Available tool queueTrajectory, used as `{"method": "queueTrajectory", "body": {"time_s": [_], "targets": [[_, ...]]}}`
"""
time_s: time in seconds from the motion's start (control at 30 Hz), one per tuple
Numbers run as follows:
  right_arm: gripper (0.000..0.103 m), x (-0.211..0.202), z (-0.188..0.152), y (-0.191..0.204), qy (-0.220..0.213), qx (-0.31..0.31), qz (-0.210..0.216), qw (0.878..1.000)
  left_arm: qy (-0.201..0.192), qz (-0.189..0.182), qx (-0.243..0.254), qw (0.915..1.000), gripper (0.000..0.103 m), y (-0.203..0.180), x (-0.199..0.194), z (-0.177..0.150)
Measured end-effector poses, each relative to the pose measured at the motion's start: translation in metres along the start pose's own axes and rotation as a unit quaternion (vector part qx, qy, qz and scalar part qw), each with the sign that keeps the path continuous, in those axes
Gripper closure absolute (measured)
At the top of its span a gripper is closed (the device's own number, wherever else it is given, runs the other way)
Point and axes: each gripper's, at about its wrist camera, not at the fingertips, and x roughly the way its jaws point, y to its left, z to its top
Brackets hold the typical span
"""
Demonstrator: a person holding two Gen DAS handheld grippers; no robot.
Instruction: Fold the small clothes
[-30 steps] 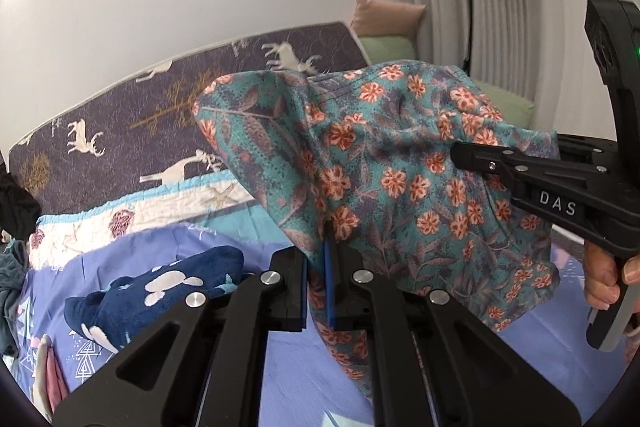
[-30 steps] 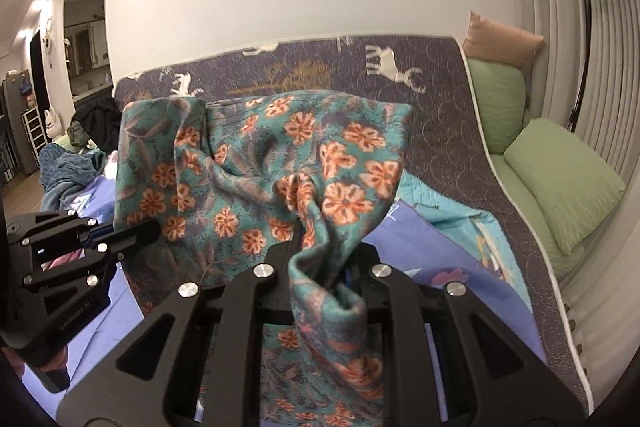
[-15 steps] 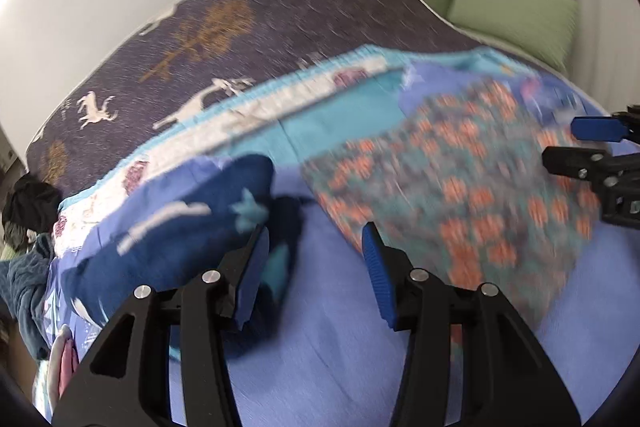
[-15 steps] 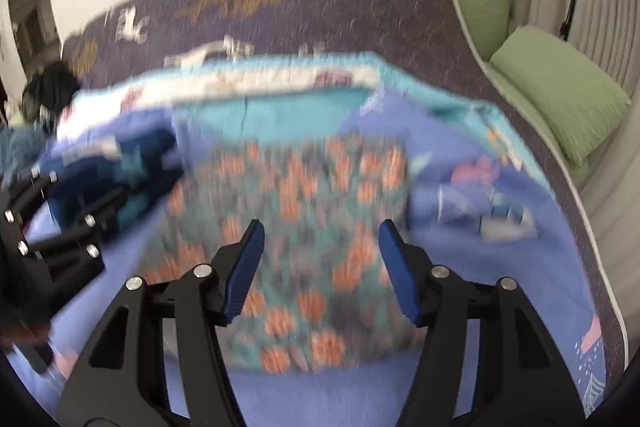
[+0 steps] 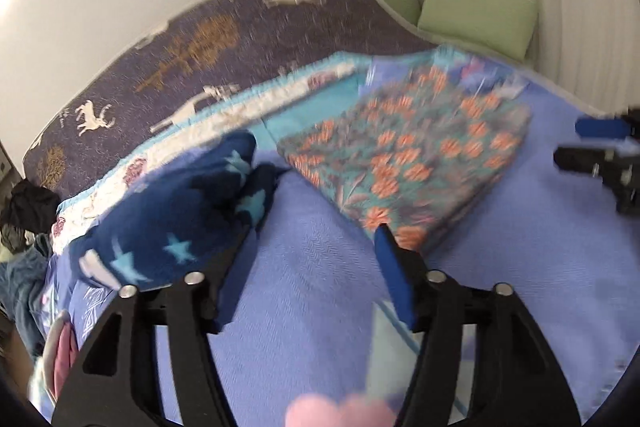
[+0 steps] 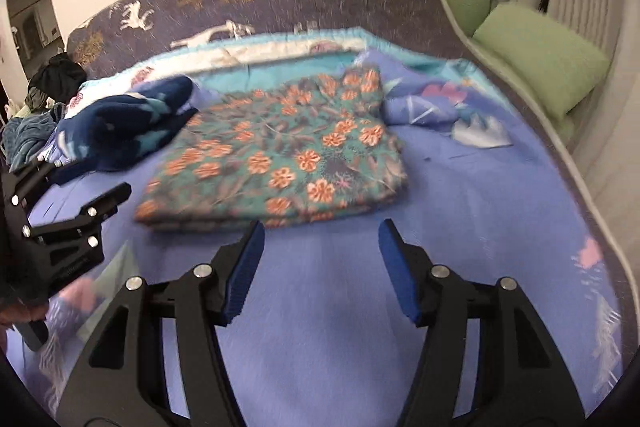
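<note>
The folded teal cotton garment with orange flowers (image 6: 280,155) lies flat on the periwinkle-blue bedspread (image 6: 340,287), at twelve o'clock from the right gripper (image 6: 320,263). Both that and the left gripper (image 5: 308,259) have jaws spread wide, holding nothing. A navy fleece garment with pale stars (image 5: 176,219) sits bunched at nine o'clock, just beside the floral one.

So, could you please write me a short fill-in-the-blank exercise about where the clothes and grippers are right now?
1. The floral garment lies folded on the ____ bedspread.
2. Both the left gripper and the right gripper have their jaws ____.
3. The navy star-patterned garment sits to the ____ of the floral garment in the right wrist view.
4. The two pillows by the wall are ____ in colour.

Missing words: blue; open; left; green
</note>
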Motion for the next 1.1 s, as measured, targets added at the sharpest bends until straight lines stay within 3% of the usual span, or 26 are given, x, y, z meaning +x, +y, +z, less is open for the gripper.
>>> {"method": "queueTrajectory", "body": {"time_s": [0.2, 0.5, 0.77, 1.1], "targets": [[0.034, -0.088, -0.026, 0.021, -0.054, 0.004, 0.000, 0.999, -0.045, -0.018, -0.039, 0.9981, 0.024, -0.002, -0.084, -0.004], [0.025, -0.193, -0.071, 0.046, -0.122, 0.016, -0.011, 0.992, -0.110, -0.036, -0.072, 0.9907, 0.015, -0.010, -0.191, -0.028], [0.024, -0.235, -0.097, 0.061, -0.132, 0.023, -0.023, 0.991, -0.107, -0.011, -0.086, 0.9904, 0.002, -0.014, -0.240, -0.059], [0.023, -0.264, -0.120, 0.083, -0.130, 0.026, -0.059, 0.989, -0.085, -0.009, -0.120, 0.9890, 0.002, -0.006, -0.269, -0.096]]}}
